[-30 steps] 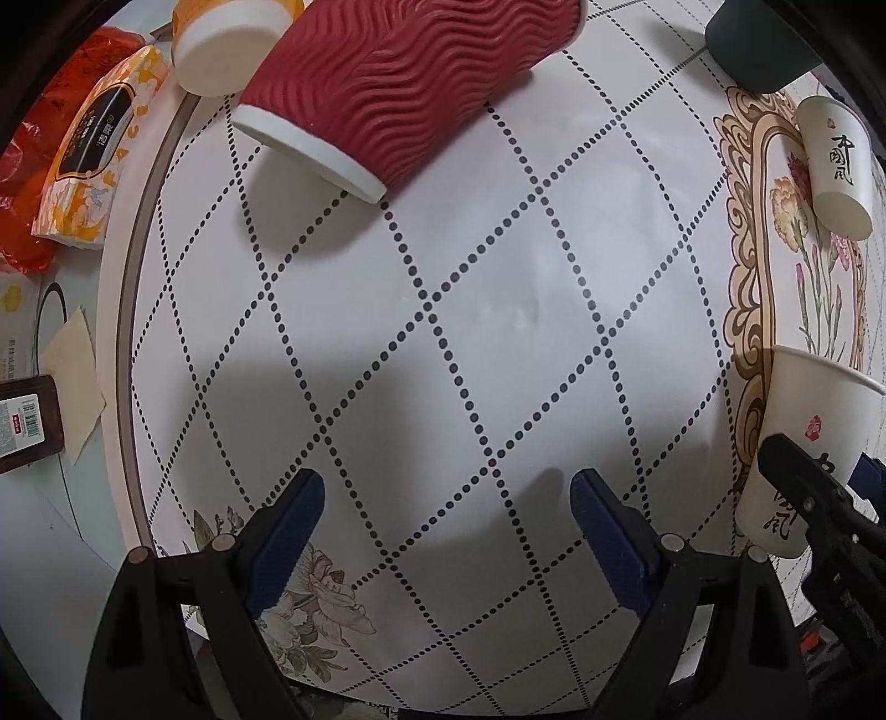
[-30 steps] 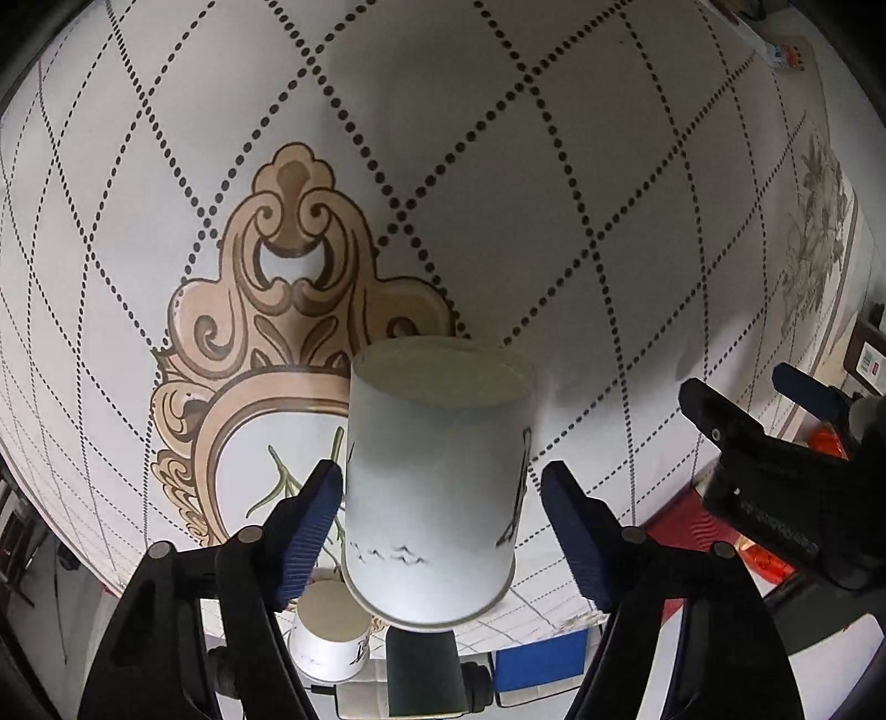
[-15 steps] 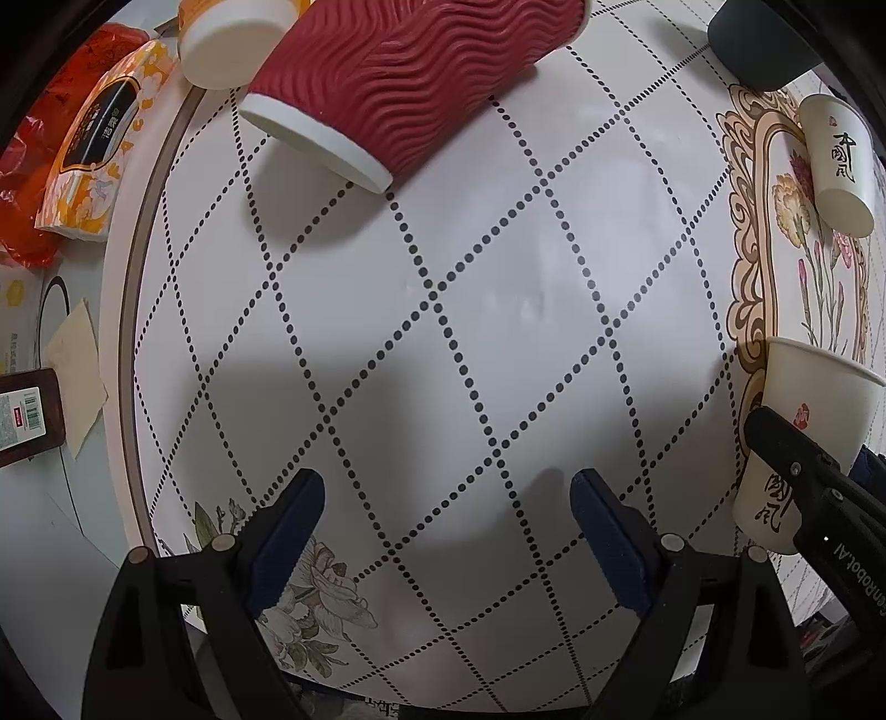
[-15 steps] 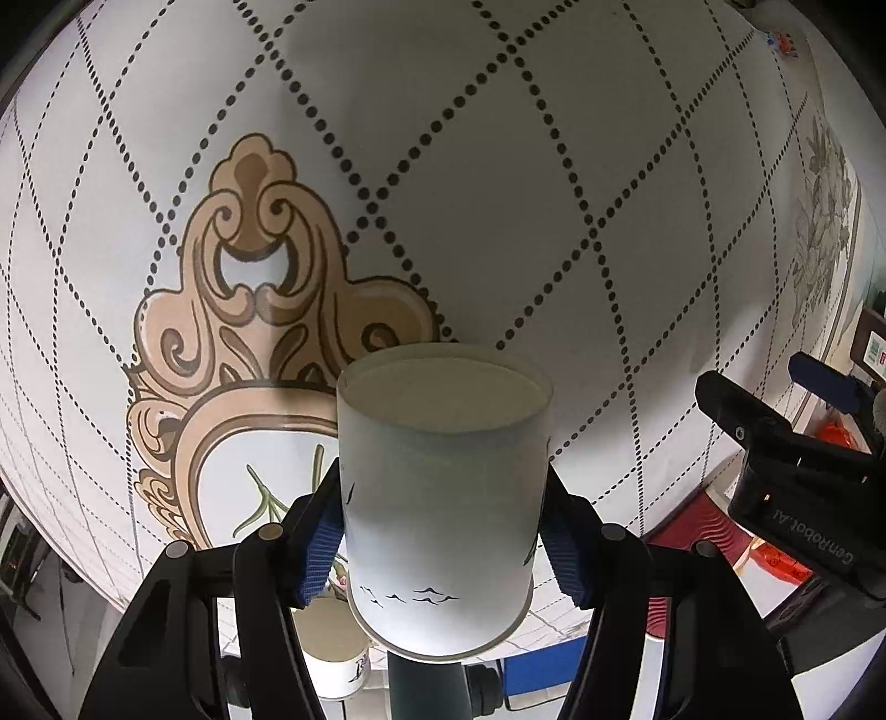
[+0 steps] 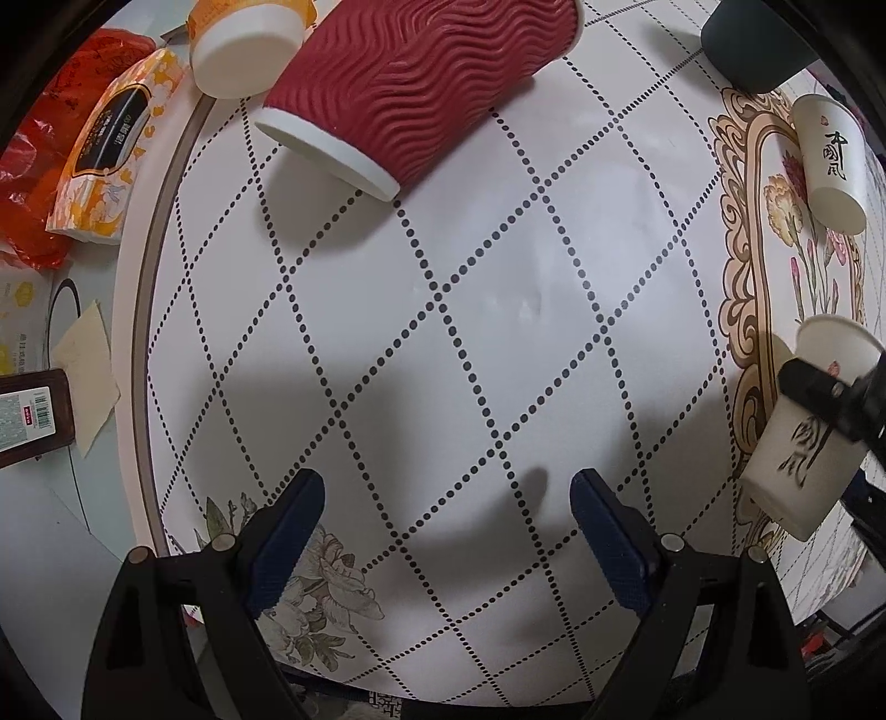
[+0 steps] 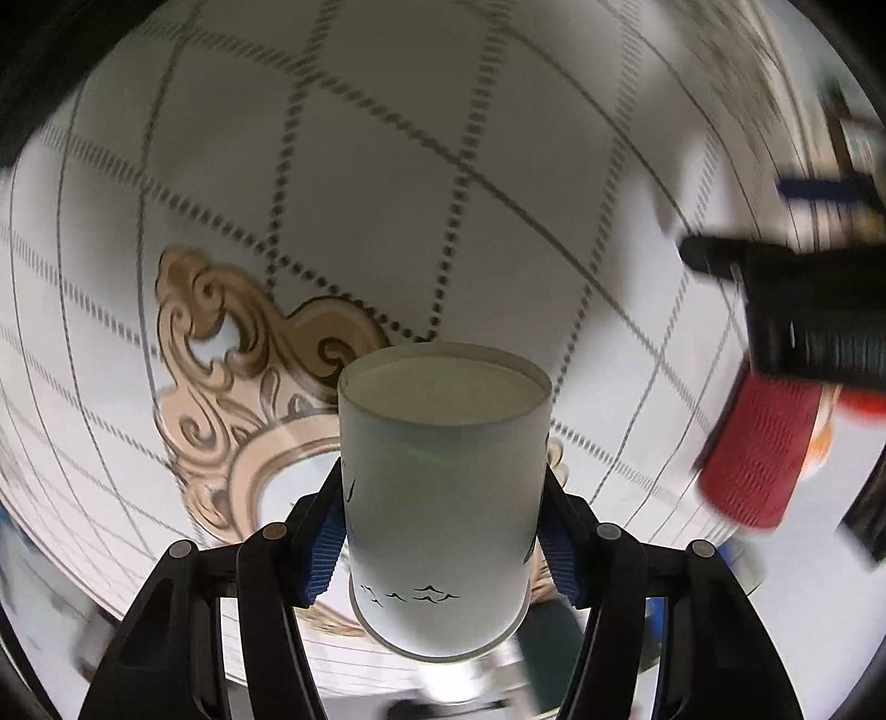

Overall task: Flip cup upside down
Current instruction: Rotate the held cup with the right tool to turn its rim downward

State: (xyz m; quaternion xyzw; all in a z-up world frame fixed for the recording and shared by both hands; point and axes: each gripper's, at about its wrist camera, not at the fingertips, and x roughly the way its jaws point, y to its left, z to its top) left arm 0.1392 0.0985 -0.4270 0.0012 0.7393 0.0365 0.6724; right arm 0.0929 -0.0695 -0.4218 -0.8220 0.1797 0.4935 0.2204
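**White cup clamped in right gripper, above patterned table**

Right gripper (image 6: 443, 531) clenched on white paper cup (image 6: 440, 498), blue pads (image 6: 324, 559) pressing both sides of the wall. Cup's recessed base turned away from the camera, wider rolled rim nearest the lens, small black bird marks printed low on the wall. Seen from the left wrist view as the same white paper cup (image 5: 814, 437), tilted, crossed by a black finger (image 5: 819, 393) of the right gripper, black calligraphy showing on its side, at the right edge over the ornate border.

Left gripper (image 5: 446, 523) released, blue pads (image 5: 288, 531) spread wide, nothing between them, hovering over the table.

Below both: round table (image 5: 443, 277) under a white cloth with dotted diamond grid, tan scrollwork frame (image 6: 221, 354) and flower prints. Lying on it, well apart from the held cup: a red ripple cup (image 5: 410, 94) on its side, an orange-and-white cup (image 5: 243, 50) just beside it, another white calligraphy cup (image 5: 833, 160), a dark container (image 5: 758, 50) cut off at the top edge. Past the table rim at left: tissue pack (image 5: 105, 149), red plastic bag (image 5: 39, 183), a barcode-labelled dark item (image 5: 33, 415).

Right wrist view heavily motion-blurred; objects under the cup and at the lower edge impossible to identify. Whether the held cup touches the table: cannot tell.
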